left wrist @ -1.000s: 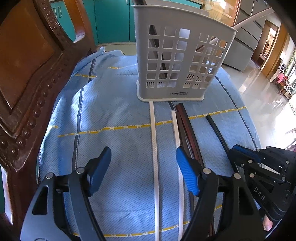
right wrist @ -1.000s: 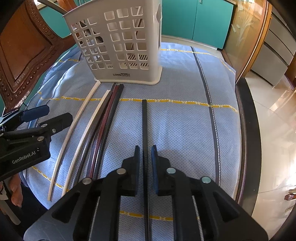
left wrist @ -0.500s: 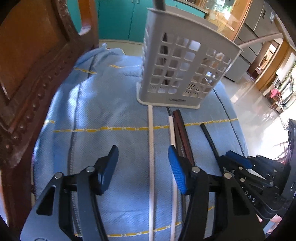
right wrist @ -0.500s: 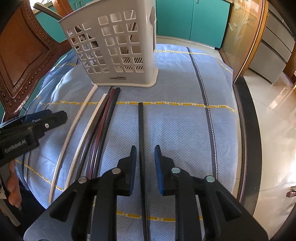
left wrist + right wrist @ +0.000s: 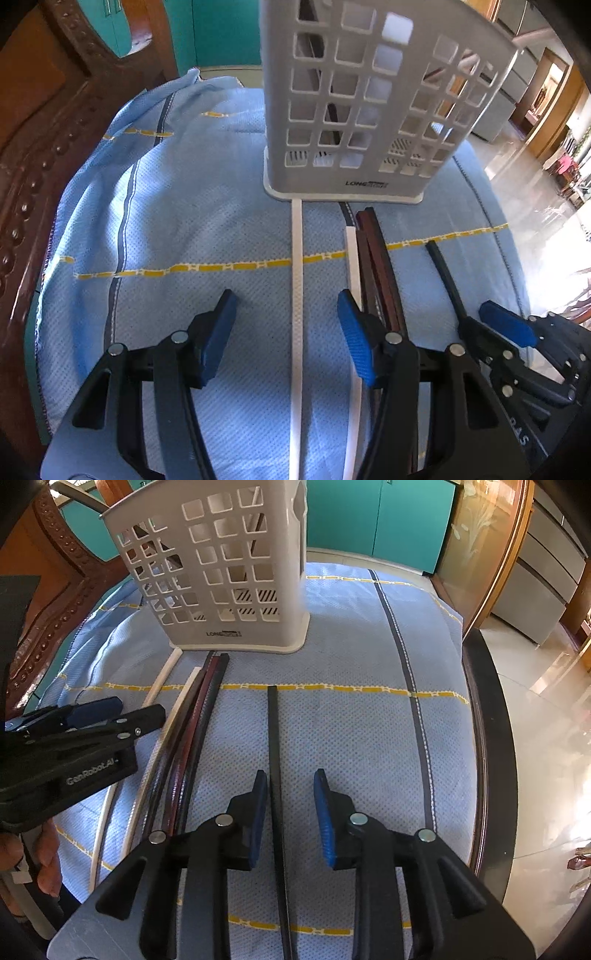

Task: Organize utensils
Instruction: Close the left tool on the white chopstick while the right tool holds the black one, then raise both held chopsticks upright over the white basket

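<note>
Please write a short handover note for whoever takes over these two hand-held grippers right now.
Left hand-held gripper: open, straddling a white chopstick, not touching it.
Right hand-held gripper: jaws just been opening, a lone black chopstick lies loose between them.
Other chopsticks, white, dark red and black, lie together on the blue cloth in front of the basket.
Done: some dark utensils already stand in the basket.
Left: all chopsticks on the cloth.

bright daylight comes in from the right, and glare whitens the polished floor (image 5: 546, 236) in both views. the blue cloth (image 5: 351, 738) is evenly lit and sharp. fisheye bending curves the edges, corners go black, and the carved wood (image 5: 44, 155) at left sits in shade.
</note>
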The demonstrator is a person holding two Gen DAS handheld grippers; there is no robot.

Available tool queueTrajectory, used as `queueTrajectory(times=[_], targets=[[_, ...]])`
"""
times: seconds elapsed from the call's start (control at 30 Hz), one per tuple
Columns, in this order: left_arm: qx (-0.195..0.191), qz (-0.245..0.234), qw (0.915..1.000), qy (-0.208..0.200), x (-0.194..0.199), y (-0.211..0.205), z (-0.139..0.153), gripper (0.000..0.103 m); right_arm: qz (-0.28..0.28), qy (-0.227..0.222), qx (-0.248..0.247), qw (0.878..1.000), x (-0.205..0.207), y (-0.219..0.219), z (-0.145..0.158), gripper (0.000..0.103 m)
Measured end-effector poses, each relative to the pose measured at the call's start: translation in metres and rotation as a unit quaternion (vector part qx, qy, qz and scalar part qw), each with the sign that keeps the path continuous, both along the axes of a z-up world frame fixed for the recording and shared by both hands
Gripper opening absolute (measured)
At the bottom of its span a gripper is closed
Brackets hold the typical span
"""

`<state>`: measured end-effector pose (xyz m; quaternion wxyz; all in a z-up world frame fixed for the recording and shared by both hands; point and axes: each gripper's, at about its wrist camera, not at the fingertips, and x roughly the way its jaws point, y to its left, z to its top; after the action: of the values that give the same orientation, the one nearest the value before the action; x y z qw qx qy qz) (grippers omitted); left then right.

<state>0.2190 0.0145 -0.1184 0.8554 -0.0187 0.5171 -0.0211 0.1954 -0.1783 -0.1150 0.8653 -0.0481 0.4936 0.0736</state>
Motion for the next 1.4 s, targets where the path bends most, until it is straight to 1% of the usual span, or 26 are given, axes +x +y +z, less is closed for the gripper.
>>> queueTrajectory(times=[0.07, 0.13, 0.27, 0.4, 0.53, 0.57, 0.6, 0.63, 0.67, 0.7, 0.73, 0.8, 0.9, 1.0, 1.07, 1.1, 1.23, 1.37, 1.4], targets=[[0.017, 0.001, 0.9999, -0.002, 0.002, -0.005, -0.002, 0.058, -0.001, 0.001, -0.001, 1.0, 0.001, -0.001, -0.001, 0.028], [0.023, 0.0, 0.9997, -0.005, 0.002, -0.008, -0.002, 0.058, -0.002, 0.0, -0.004, 1.0, 0.001, -0.001, -0.002, 0.032], [0.019, 0.002, 0.9998, -0.006, 0.001, -0.009, -0.003, 0.057, 0.002, 0.0, -0.006, 1.0, 0.0, 0.0, -0.002, 0.032], [0.02, -0.003, 0.9998, -0.008, -0.003, -0.01, -0.003, 0.051, 0.003, -0.004, -0.012, 1.0, 0.0, 0.002, -0.003, 0.032], [0.019, -0.004, 0.9998, -0.008, -0.008, -0.009, 0.0, 0.051, 0.007, -0.011, -0.019, 1.0, 0.0, 0.007, -0.004, 0.032], [0.019, -0.004, 0.9998, -0.008, -0.008, -0.009, 0.0, 0.051, 0.008, -0.012, -0.018, 1.0, 0.001, 0.007, -0.004, 0.031], [0.019, -0.003, 0.9998, -0.008, -0.007, -0.009, 0.001, 0.049, 0.01, -0.013, -0.017, 1.0, 0.001, 0.008, -0.004, 0.021], [0.02, -0.003, 0.9997, -0.009, -0.007, -0.008, 0.001, 0.042, 0.013, -0.013, -0.012, 1.0, 0.001, 0.009, -0.004, 0.006], [0.021, -0.003, 0.9997, -0.011, -0.006, -0.008, 0.002, 0.035, 0.015, -0.011, -0.008, 1.0, 0.001, 0.009, -0.004, 0.007], [0.02, -0.001, 0.9997, -0.012, -0.005, -0.006, 0.003, 0.017, 0.016, -0.01, -0.006, 1.0, 0.001, 0.009, -0.003, 0.006], [0.015, 0.0, 0.9998, -0.011, -0.004, -0.004, 0.003, 0.007, 0.017, -0.012, -0.004, 1.0, 0.001, 0.01, -0.003, 0.006], [0.004, 0.004, 0.9999, -0.015, -0.004, -0.001, 0.006, 0.007, 0.015, -0.026, 0.001, 1.0, -0.002, 0.009, 0.002, 0.006], [-0.007, 0.007, 0.9989, -0.045, -0.012, 0.003, 0.02, 0.007, 0.013, -0.06, 0.015, 0.998, -0.009, 0.002, 0.02, 0.006], [-0.004, 0.003, 0.9961, -0.088, -0.025, 0.004, 0.044, 0.007, 0.014, -0.109, 0.05, 0.993, -0.023, -0.01, 0.051, 0.006], [-0.001, -0.005, 0.9922, -0.125, -0.041, 0.004, 0.067, 0.007, 0.019, -0.137, 0.071, 0.988, -0.034, -0.017, 0.069, 0.006], [0.002, -0.01, 0.99, -0.141, -0.048, 0.003, 0.076, 0.007, 0.022, -0.16, 0.083, 0.983, -0.043, -0.023, 0.081, 0.006], [0.016, -0.017, 0.9801, -0.197, -0.078, 0.003, 0.106, 0.007, 0.03, -0.209, 0.128, 0.969, -0.067, -0.04, 0.11, 0.006], [0.002, -0.017, 0.9746, -0.223, -0.096, 0.007, 0.127, 0.007, 0.03, -0.242, 0.157, 0.957, -0.084, -0.051, 0.133, 0.006], [-0.004, -0.018, 0.9725, -0.232, -0.101, 0.008, 0.137, 0.007, 0.031, -0.256, 0.164, 0.952, -0.088, -0.053, 0.144, 0.006]])
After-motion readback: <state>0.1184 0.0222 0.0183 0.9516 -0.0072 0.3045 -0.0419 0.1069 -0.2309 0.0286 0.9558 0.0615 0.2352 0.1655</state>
